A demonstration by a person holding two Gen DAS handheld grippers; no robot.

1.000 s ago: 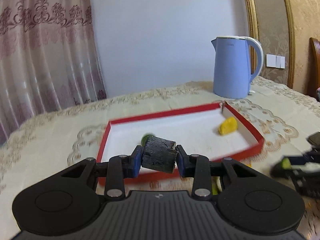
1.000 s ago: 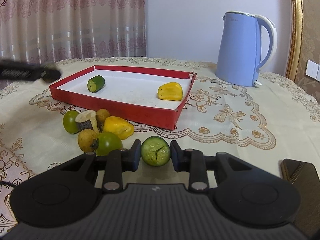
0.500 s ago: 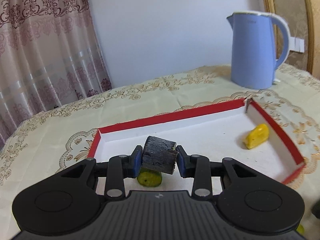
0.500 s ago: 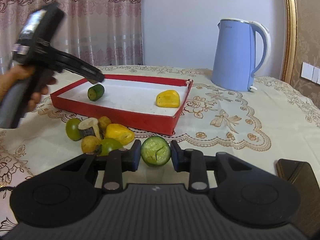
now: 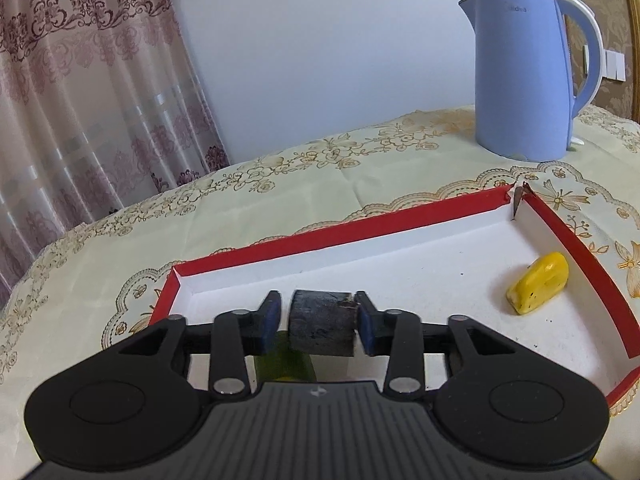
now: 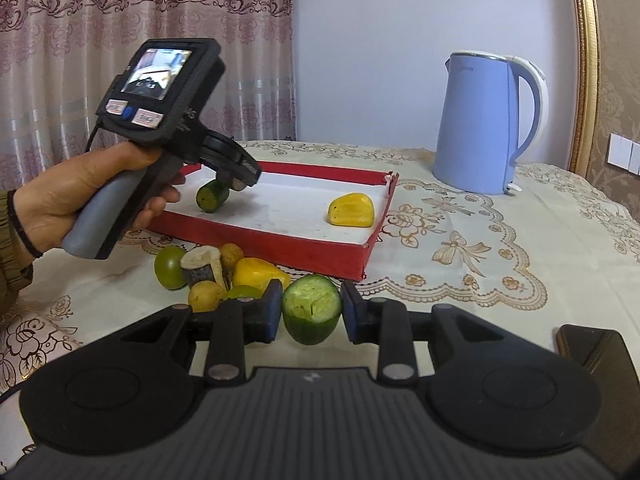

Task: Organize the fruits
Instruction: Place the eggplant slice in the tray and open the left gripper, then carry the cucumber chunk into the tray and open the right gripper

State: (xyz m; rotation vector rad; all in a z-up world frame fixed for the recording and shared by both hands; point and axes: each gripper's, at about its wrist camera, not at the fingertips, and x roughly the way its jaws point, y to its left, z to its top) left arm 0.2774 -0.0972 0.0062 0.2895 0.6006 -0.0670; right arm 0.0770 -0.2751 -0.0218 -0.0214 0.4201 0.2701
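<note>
2 tongs, 1 in each hand.

Left tongs: low over the near left corner of the red tray, tipped down a bit. Jaws opening. Dark chunk between the blue pads, a small gap at the left pad, right pad just touching. No tight squeeze on it now. Right under these tongs, on the white tray floor, 1 short green piece, partly hidden by the dark chunk. Far off to the right of these tongs, by the tray's right wall, 1 yellow piece. Bare hand wrapped round the grey handle, seen from the right camera.

Right tongs: closed tight on 1 green cut fruit, cut face up and toward the camera, both pads pressing its sides. Held just in front of the tray, outside it, over the tablecloth.

Just ahead and to the left of the right tongs, a little pile of fruit on the cloth: green, yellow, tan and 1 dark cut bit, all touching, close to the tray's front wall.

Far ahead and to the right, 1 blue kettle standing up. Near the right tongs' right side, 1 dark flat phone.
</note>
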